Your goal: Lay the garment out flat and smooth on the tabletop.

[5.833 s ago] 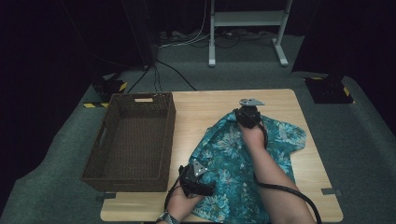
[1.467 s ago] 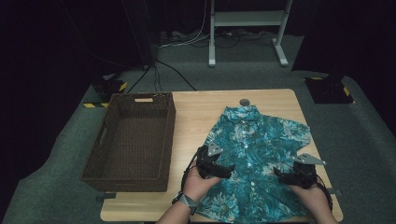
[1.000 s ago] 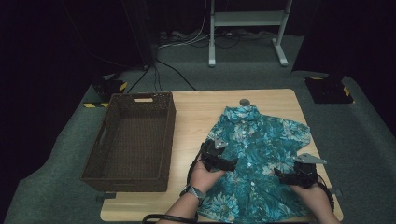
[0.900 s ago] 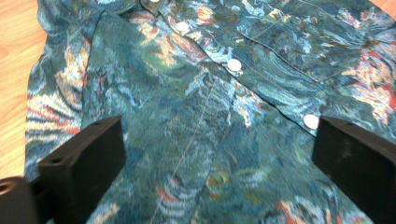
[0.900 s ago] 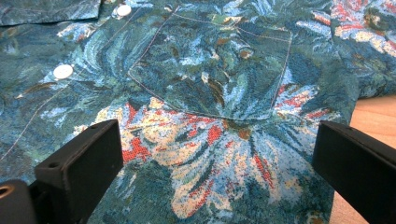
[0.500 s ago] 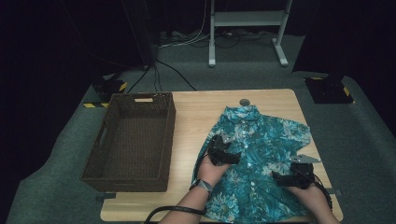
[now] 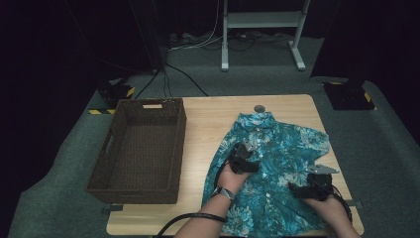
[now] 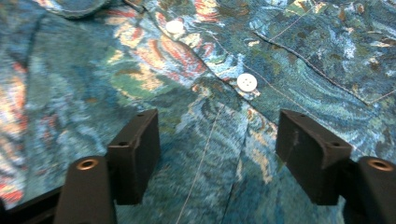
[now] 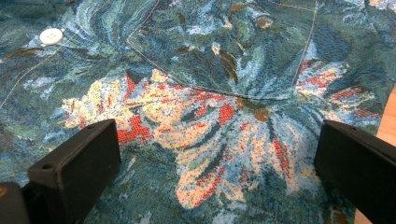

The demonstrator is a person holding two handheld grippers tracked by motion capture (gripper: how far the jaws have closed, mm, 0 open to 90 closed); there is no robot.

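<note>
While shirt lies flat on tabletop right of basket, left gripper jaws have just been closing, part-spread over button placket, nothing pinched yet. Right gripper jaws spread wide by pocket. Risk: pinching both fabric layers, or jaws sliding off taut cloth and bunching it.

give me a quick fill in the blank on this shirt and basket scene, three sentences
1. The wicker basket on the table holds ____ items.
2. The floral shirt lies to the ____ of the basket in the high view.
3. The left gripper hovers over the shirt's front placket, where white ____ run along the seam, while the right gripper sits near the hem.

Missing words: no; right; buttons
</note>
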